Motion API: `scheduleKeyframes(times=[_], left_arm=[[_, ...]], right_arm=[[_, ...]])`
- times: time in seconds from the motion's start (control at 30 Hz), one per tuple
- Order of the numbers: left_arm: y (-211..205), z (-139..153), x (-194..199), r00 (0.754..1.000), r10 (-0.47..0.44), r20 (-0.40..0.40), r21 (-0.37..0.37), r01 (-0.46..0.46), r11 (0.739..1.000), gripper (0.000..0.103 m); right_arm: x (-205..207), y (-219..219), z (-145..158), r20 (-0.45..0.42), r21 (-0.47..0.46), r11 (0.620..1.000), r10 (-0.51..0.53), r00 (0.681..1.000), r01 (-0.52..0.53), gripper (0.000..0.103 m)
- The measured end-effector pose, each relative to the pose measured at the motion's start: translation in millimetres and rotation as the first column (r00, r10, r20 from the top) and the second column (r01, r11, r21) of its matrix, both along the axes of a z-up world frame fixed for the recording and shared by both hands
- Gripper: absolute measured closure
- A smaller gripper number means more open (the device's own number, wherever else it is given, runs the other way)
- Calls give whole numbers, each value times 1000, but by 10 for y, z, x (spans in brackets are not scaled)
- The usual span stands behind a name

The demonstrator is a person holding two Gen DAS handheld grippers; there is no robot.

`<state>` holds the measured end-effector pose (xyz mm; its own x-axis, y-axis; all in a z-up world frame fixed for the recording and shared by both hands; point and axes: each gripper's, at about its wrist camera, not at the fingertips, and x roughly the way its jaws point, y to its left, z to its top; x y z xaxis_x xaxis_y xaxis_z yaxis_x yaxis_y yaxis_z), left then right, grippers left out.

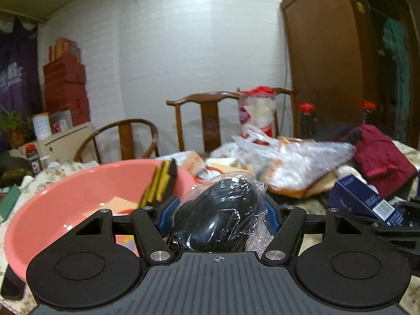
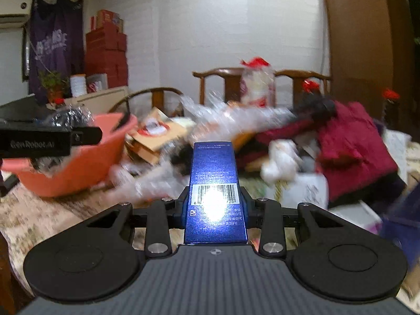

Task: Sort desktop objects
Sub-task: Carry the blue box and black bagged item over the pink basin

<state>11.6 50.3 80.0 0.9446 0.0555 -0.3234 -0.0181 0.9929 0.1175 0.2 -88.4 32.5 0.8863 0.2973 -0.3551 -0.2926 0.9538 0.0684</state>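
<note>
The left gripper (image 1: 219,210) has its jaws clamped on a black mouse (image 1: 215,218) wrapped in clear plastic, held above the surface (image 1: 309,204). A pink basin (image 1: 65,202) sits at its ten o'clock. The right gripper (image 2: 214,204) grips a blue box (image 2: 214,181), barcode up, pointing toward twelve o'clock.

The left gripper (image 1: 219,210) sits low in the centre of its own view, its blue pads pressed on either side of a black object wrapped in clear plastic (image 1: 218,215) — jaws fairly wide. The right gripper (image 2: 214,206) sits low in the centre of its view too, clamped on a blue box (image 2: 214,183) standing lengthwise between the fingers — jaws narrower.
</note>
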Motion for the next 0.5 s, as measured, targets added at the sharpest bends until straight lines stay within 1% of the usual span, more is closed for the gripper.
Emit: scheduleKeyframes(times=[0.17,0.23,0.37,0.5], left_arm=[[271,135,68,998,57,27,-10,-57,998,36],[406,198,98,995,87,43,-12,-87,996,36],[711,296,176,986,156,60,-8,-155,988,36],[1069,308,244,972,229,57,-10,-229,973,36]], right_arm=[[164,340,265,60,-4,998,70,996,-70,64],[247,486,369,70,7,994,106,992,-107,64],[425,837,570,99,25,983,180,979,-183,63],[611,1255,696,113,23,964,262,959,-266,63]])
